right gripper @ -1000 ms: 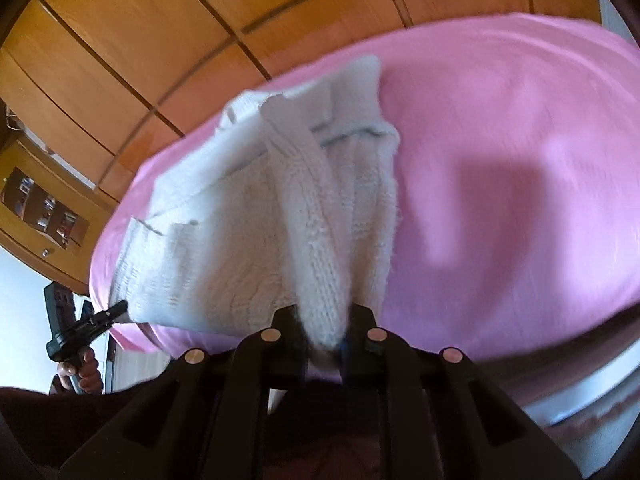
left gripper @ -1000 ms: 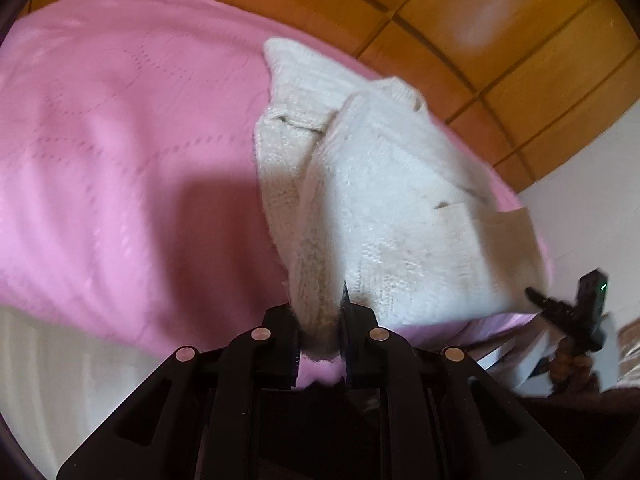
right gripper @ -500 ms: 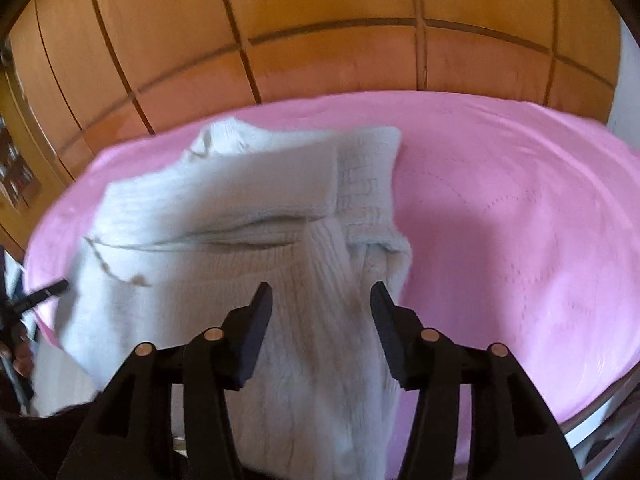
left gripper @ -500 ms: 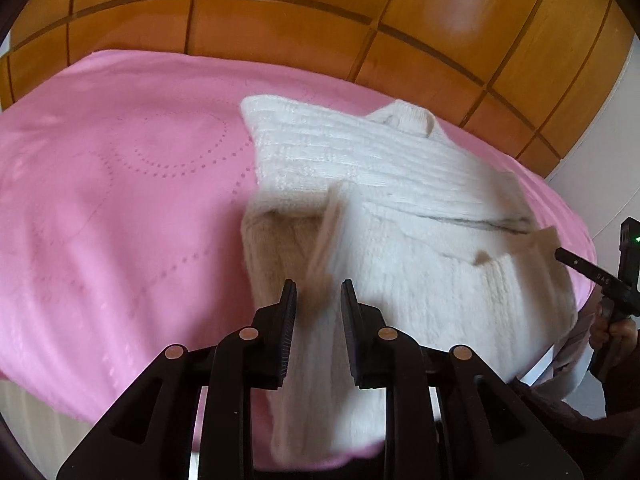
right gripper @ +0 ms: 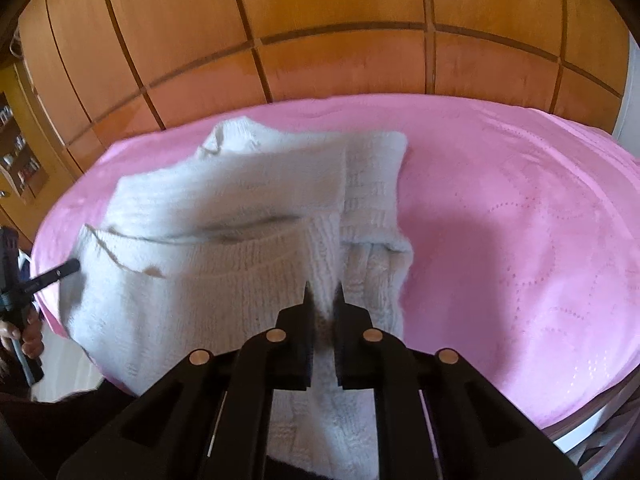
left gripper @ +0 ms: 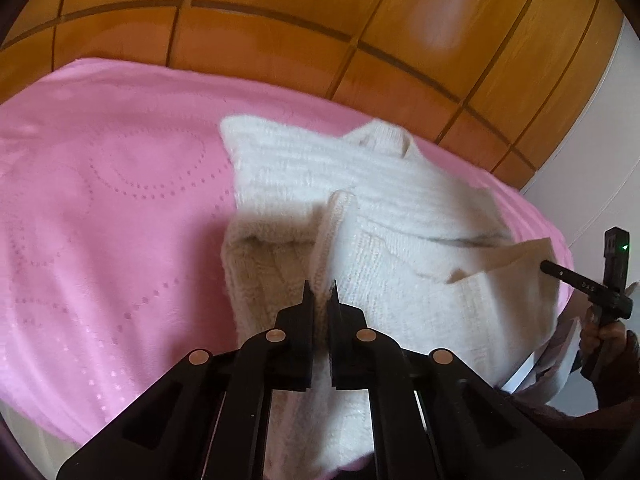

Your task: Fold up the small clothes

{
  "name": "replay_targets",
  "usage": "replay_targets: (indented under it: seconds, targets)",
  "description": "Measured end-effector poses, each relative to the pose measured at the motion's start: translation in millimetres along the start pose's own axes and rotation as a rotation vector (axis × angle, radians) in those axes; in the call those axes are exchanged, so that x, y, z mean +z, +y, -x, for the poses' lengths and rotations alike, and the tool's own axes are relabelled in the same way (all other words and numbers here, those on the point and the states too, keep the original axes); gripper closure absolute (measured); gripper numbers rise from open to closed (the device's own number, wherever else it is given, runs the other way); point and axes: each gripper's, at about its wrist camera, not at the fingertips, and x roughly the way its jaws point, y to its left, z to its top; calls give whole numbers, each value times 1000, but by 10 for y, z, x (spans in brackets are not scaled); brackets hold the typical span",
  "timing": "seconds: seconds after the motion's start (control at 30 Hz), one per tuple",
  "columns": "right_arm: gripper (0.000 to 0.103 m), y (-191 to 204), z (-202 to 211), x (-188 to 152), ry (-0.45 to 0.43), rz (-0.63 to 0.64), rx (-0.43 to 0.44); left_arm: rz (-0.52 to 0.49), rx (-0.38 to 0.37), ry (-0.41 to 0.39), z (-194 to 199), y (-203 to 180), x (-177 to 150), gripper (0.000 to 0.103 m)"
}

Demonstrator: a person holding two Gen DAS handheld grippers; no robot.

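Note:
A cream knitted sweater lies partly folded on a pink blanket, its near part hanging over the bed's front edge. My left gripper is shut on a raised fold of the sweater's knit at its left side. In the right wrist view the same sweater shows, and my right gripper is shut on a fold of it at its right side. Each gripper shows small at the edge of the other's view.
Orange-brown wooden panelling rises behind the bed. The pink blanket spreads wide beside the sweater. A white wall stands at the right, a wooden shelf unit at the far left.
One second ago both grippers held the sweater lifted. Half a second ago both were open with the sweater dropped onto the blanket. Now both have shut on folds of the knit again.

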Motion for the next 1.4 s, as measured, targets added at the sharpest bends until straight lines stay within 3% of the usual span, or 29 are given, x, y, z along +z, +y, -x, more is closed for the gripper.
replay_targets:
  seconds: [0.23, 0.47, 0.63, 0.7, 0.83, 0.97, 1.07, 1.13, 1.23, 1.33, 1.4]
  targets:
    - [97, 59, 354, 373, -130, -9, 69, 35, -73, -133, 436, -31, 255, 99]
    - [97, -13, -23, 1073, -199, -34, 39, 59, -30, -188, 60, 51, 853, 99]
    - [97, -208, -694, 1466, -166, -105, -51, 132, 28, -144, -501, 258, 1246, 99]
    - [97, -282, -988, 1524, -122, -131, -79, 135, 90, -102, -768, 303, 1306, 99]
    - [97, -402, -1527, 1449, -25, -149, -156, 146, 179, -10, -1187, 424, 1296, 99]
    - [94, -456, -1668, 1416, -3, -138, -179, 159, 198, 0, -1195, 435, 1284, 98]
    - [77, -385, -1490, 1443, -50, -109, -200, 159, 272, -81, -941, 373, 1302, 71]
    - [61, -296, -1321, 1449, -95, -92, -195, 129, 210, -141, -754, 276, 1326, 68]
    - [61, -39, -1087, 1445, -152, -56, -138, 49, 113, -135, -701, 74, 1305, 68]
    - [61, 303, -1064, 1379, -123, 10, -35, -39, 69, -76, -849, -174, 1237, 67]
    - [62, 449, -1178, 1334, -63, 28, 10, -72, 70, -30, -1006, -289, 1197, 51]
